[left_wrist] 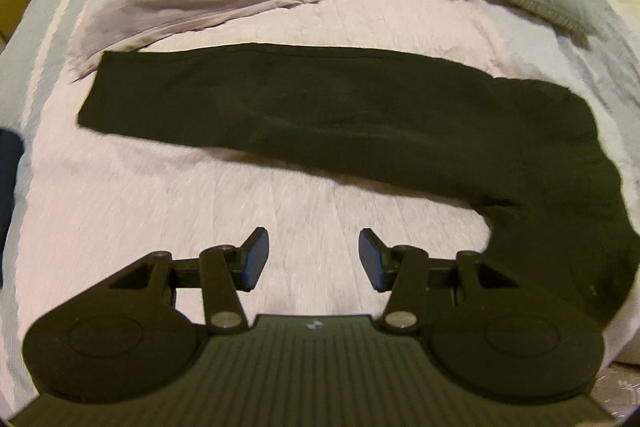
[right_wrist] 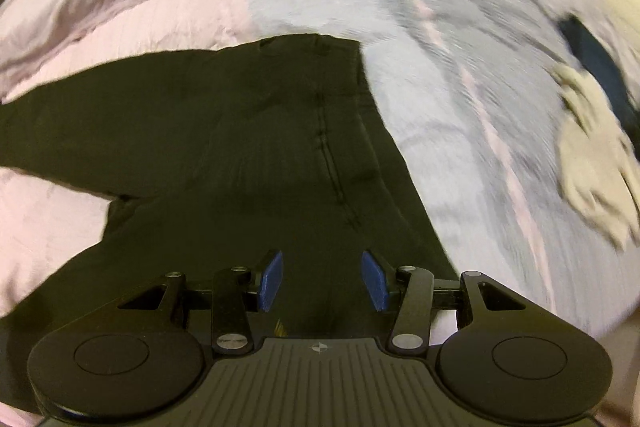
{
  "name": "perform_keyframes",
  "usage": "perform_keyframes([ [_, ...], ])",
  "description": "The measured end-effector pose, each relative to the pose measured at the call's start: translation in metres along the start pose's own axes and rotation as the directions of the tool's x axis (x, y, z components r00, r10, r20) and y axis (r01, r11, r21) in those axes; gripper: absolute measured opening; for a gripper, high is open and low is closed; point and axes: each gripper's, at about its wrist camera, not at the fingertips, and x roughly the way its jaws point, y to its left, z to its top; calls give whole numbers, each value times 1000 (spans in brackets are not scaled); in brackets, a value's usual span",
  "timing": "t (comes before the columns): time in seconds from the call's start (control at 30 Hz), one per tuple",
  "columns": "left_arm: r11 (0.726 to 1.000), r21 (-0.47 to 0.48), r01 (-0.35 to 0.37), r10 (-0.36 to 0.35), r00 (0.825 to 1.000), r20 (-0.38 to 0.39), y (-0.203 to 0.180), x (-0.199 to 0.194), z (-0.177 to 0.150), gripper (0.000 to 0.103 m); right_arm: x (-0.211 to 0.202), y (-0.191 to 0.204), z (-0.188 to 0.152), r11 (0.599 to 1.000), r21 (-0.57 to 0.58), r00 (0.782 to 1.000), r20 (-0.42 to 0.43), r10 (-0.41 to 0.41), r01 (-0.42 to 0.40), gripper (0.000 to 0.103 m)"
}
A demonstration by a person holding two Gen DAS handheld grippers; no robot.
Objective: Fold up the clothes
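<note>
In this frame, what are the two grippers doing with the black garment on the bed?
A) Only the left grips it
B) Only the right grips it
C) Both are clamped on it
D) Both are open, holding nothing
D: the left gripper stands open over the bare pink bedspread, and the right gripper stands open above the black garment, with no fabric pinched between its blue pads.

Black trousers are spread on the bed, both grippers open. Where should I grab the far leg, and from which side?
Probably the black trousers at the far leg's hem corner, coming in from the left gripper side. That end lies flat and free on the pink bedspread, so the jaws can pinch its edge and carry it toward the waist under the right gripper.
</note>
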Motion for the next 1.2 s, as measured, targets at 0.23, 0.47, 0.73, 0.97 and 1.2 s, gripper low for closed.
perform_keyframes([
  [0.23, 984, 148, 97, -102, 994, 28, -4, 88, 70, 45, 82, 4, 103, 969, -230, 995, 22, 94, -87, 48],
  [0.47, 884, 417, 211, -255, 966, 52, 21, 170, 156, 46, 153, 18, 196, 834, -488, 962, -57, 266, -259, 48],
  [0.73, 785, 578, 222, -211, 974, -88, 59, 230, 212, 46, 209, 15, 241, 752, -541, 925, -189, 329, -378, 48],
  [0.97, 688, 653, 316, -193, 947, -256, 61, 250, 206, 47, 208, 24, 241, 711, -592, 925, -213, 315, -379, 48],
  [1.2, 664, 714, 223, -120, 974, -193, 55, 239, 192, 15, 207, 33, 241, 668, -640, 924, -236, 299, -380, 24],
])
